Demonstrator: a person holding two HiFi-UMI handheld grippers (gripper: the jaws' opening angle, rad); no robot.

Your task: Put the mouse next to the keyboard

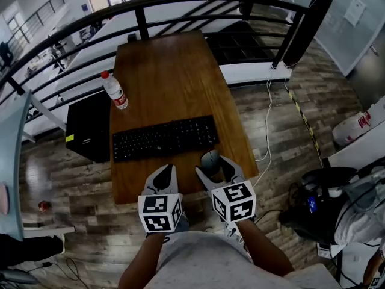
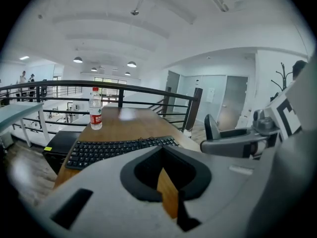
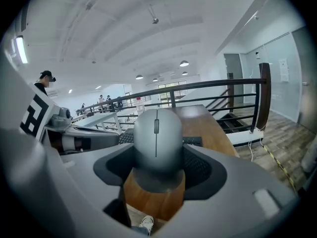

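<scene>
The left gripper [image 1: 164, 173] is held near, its jaws closed together; just right of it, the right gripper [image 1: 212, 166] is clamped on the mouse [image 1: 209, 158].

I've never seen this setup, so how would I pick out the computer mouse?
Find the long brown wooden table beside the black railing. A black keyboard lies across it; just nearer than its right end sits the rounded grey mouse. It alone is small, smooth and keyless, held by the right gripper.
</scene>
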